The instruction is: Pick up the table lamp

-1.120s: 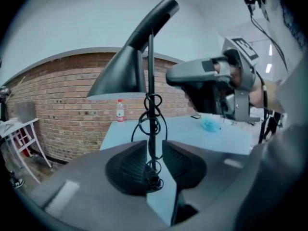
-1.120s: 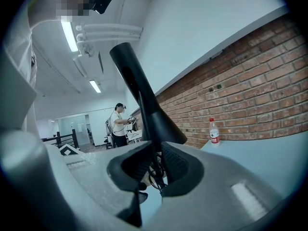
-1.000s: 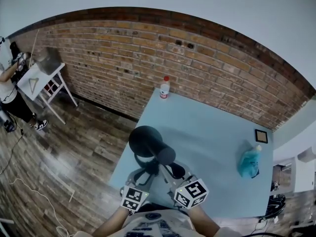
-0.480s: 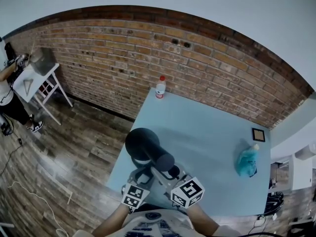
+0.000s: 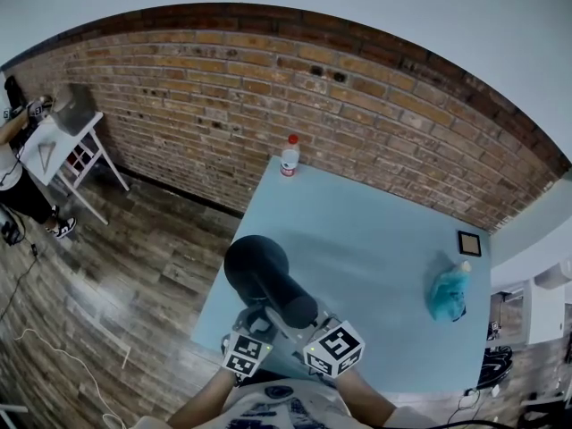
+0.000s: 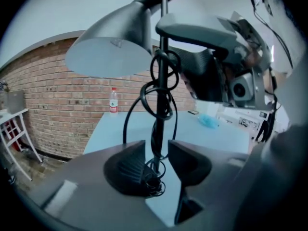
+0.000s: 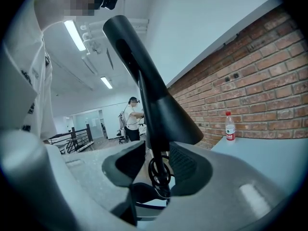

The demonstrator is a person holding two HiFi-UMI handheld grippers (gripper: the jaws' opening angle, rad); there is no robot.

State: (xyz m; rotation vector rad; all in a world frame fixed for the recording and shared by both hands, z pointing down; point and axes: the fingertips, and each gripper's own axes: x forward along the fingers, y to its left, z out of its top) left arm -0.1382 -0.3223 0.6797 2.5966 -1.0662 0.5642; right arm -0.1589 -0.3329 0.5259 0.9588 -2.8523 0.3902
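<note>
A black table lamp (image 5: 256,264) with a round shade stands near the front left corner of the pale blue table (image 5: 384,239). Its thin stem (image 6: 160,105), wound with a black cord, runs up between the jaws of my left gripper (image 6: 156,150), and a gap shows on each side. My right gripper (image 7: 158,154) comes at the same stem (image 7: 155,143) from the other side. Its jaws are closing with the stem and cord loop between them, a sliver apart from the pads. In the head view both grippers, left (image 5: 259,318) and right (image 5: 308,327), sit under the shade.
A red-capped bottle (image 5: 289,156) stands at the table's far edge by the brick wall. A blue crumpled bag (image 5: 447,293) and a small dark square frame (image 5: 471,243) lie at the right. A white side table (image 5: 63,141) and a person are far left on the wooden floor.
Both marker cubes have slid a little left and nearer to me, and the lamp's shade has shifted left with them. The jaws stand wider around the stem than before.
</note>
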